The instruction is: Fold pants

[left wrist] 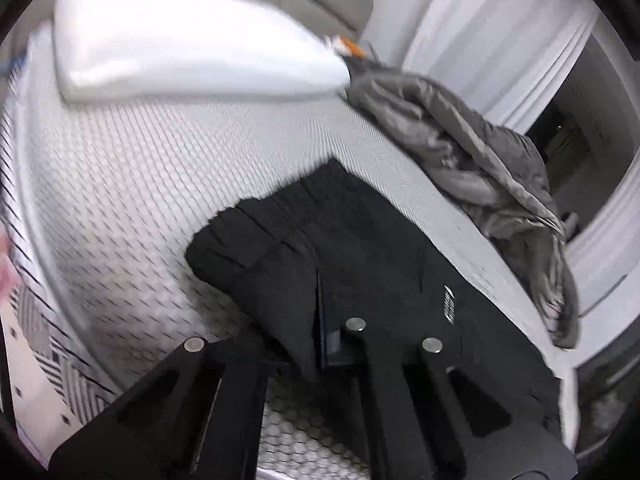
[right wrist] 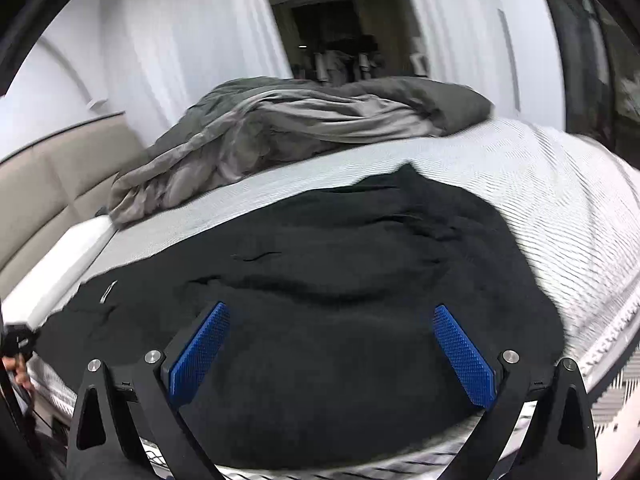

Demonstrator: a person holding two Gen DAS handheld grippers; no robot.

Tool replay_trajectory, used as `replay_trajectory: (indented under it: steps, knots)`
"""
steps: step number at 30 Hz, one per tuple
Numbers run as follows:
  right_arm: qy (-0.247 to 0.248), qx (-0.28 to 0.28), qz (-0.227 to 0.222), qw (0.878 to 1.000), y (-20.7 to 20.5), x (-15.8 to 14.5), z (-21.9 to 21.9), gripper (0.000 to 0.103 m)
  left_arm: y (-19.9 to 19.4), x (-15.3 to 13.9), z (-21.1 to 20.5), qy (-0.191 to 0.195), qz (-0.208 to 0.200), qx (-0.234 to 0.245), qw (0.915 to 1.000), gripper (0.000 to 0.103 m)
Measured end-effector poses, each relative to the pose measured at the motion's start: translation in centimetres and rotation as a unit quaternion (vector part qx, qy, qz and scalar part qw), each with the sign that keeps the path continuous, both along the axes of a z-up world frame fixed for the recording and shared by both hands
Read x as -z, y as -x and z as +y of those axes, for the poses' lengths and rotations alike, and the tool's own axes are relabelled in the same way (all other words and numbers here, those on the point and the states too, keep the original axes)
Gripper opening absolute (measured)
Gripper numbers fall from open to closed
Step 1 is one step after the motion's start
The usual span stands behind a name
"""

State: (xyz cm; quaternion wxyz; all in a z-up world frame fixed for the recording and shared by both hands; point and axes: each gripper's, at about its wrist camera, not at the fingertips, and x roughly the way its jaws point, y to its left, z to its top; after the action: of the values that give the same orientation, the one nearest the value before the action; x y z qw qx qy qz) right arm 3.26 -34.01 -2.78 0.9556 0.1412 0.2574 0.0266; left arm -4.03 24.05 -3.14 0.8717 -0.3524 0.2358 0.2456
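Left gripper [left wrist: 326,344] pinches black pants [left wrist: 360,248]; right gripper [right wrist: 332,344] gapes above them.

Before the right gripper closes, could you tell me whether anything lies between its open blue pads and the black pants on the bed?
Nothing visible does: the right gripper hovers open directly over the black fabric pants; the crumpled grey duvet lies beyond them.

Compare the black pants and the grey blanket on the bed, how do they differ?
The black pants lie spread fairly flat on the near part of the bed; the grey blanket sits bunched in a crumpled heap at the far side. The pants are pinched by the shut left gripper near their waistband, with the open right gripper over them; nothing touches the blanket. Both are fabric lying on the same bed.
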Motion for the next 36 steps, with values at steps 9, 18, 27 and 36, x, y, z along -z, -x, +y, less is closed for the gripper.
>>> replay_trajectory:
  steps: [9, 18, 27, 36]
  knots:
    - [-0.238, 0.074, 0.056, 0.967, 2.7, 5.5, -13.4, 0.090, 1.2, -0.1, 0.4, -0.005, 0.010, -0.019, 0.9998, 0.001]
    - [-0.333, 0.061, 0.112, 0.934, 1.9, 9.1, -13.9, 0.086, 2.2, 0.6, 0.4, -0.005, 0.019, -0.014, 0.9997, 0.001]
    - [-0.331, 0.015, 0.060, 0.942, -0.3, 6.5, -13.1, 0.075, 1.2, 0.3, 0.2, -0.004, 0.017, -0.020, 0.9997, 0.001]
    - [-0.190, 0.088, 0.068, 0.975, -0.9, 4.7, -12.6, 0.024, 2.3, 0.3, 0.0, -0.011, 0.003, 0.005, 0.9999, 0.001]
